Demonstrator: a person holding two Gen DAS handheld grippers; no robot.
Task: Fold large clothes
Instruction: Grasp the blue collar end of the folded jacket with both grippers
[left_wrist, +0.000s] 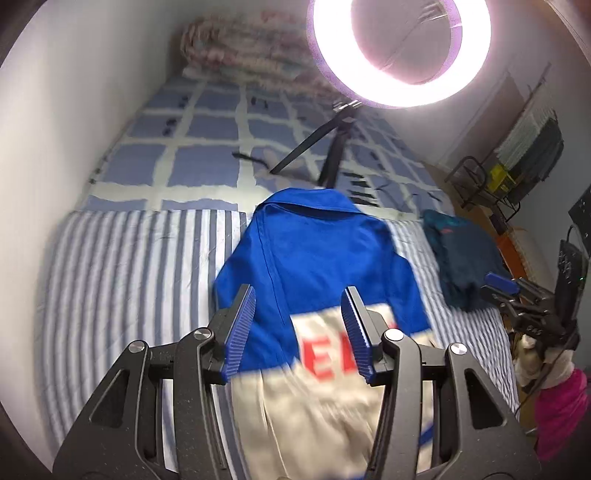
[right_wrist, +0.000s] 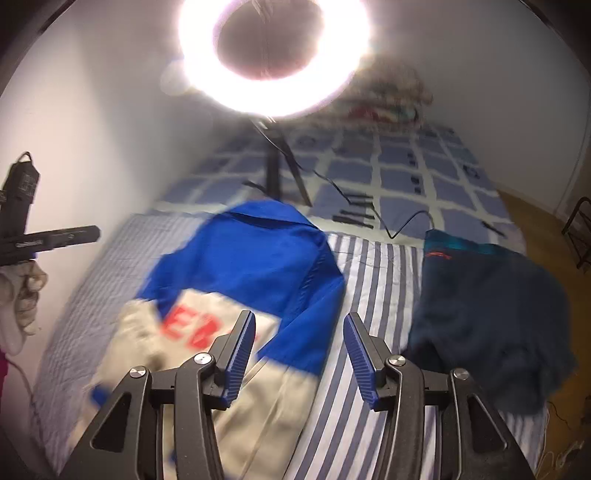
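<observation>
A: What is laid on the bed (left_wrist: 122, 258)?

B: A jacket (left_wrist: 314, 254), blue above and cream below, is spread flat on the striped sheet (right_wrist: 373, 280), collar toward the checked quilt (left_wrist: 207, 147). Red letters are seen across the cream band, partly blurred.

A: And the left gripper (left_wrist: 300, 326)?

B: It is held above the jacket's lower half, pointed down at it. Its jaws are stood about half open, and nothing is gripped between them; the cloth is seen through the gap, well below the pads.

A: The right gripper (right_wrist: 300, 349)?

B: It is likewise half open and empty. The jacket's right edge and sleeve are seen under its left finger, bare striped sheet under the rest. No contact with the cloth can be made out.

A: Is anything else placed nearby?

B: A dark teal garment (right_wrist: 487, 314) is heaped on the sheet to the right of the jacket, apart from it. A lit ring light (left_wrist: 402, 48) on a tripod (left_wrist: 325, 151) is stood on the quilt beyond the collar, with a cable (right_wrist: 369, 210) trailed beside it. A gloved hand (right_wrist: 18, 295) is seen at the left edge of the right view.
</observation>
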